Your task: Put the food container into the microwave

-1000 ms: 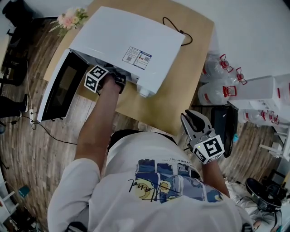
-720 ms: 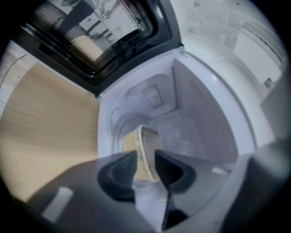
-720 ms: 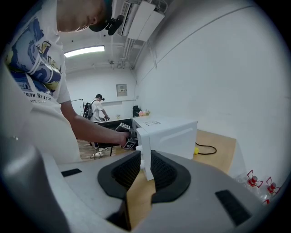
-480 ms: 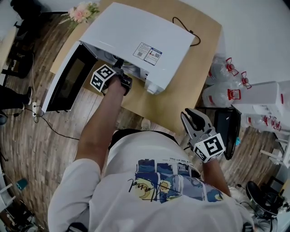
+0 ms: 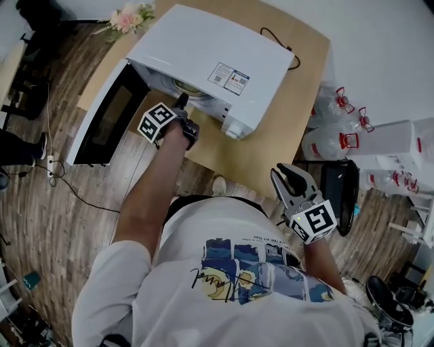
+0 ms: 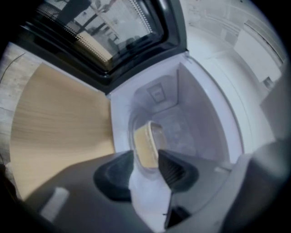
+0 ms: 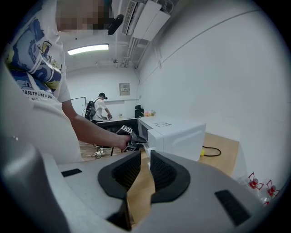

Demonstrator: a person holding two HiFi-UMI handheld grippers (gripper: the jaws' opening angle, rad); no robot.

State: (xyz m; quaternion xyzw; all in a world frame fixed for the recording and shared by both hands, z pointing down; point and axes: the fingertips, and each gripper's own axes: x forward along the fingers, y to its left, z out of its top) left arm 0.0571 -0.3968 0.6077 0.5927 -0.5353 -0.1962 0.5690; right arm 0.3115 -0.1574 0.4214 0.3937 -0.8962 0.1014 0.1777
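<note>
The white microwave stands on the wooden table with its door swung open to the left. The food container, pale with a tan lid, rests inside the cavity on the turntable; its edge shows in the head view. My left gripper is at the mouth of the cavity, open, and the container lies beyond its fingertips, apart from them. My right gripper hangs off the table's near right corner, shut and holding nothing.
A black cable lies on the table behind the microwave. Flowers stand at the far left corner. Water jugs and white boxes sit on the floor to the right. A person stands far off in the room.
My left gripper has drawn back out of the microwave cavity to its mouth, leaving the container inside. The right gripper has stayed in place.
</note>
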